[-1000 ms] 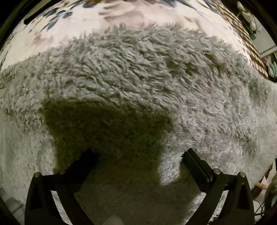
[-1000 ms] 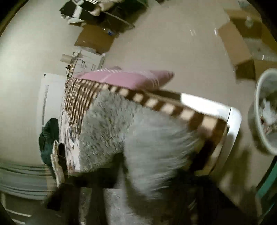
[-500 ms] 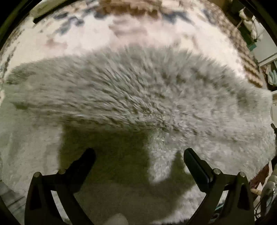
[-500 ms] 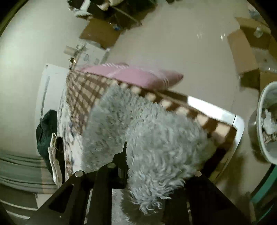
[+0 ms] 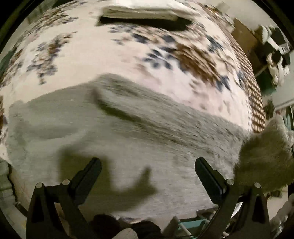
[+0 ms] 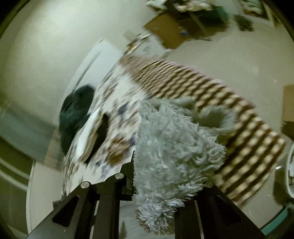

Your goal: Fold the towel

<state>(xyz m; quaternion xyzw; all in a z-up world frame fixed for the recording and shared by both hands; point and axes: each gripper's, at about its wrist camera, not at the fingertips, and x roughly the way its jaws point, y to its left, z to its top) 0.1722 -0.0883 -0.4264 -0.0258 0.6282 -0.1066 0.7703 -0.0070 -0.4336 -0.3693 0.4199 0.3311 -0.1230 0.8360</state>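
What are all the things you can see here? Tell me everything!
towel: one, fluffy grey, spread on the bed, one corner lifted
bedspread: one, white with blue and brown flowers and a checked border, under the towel
folded cloth: one, white, far side of the bed
dark bundle: one, dark green, beside the bed
cardboard box: one, brown, on the floor
left tool: open, above the towel
right tool: shut on the towel corner
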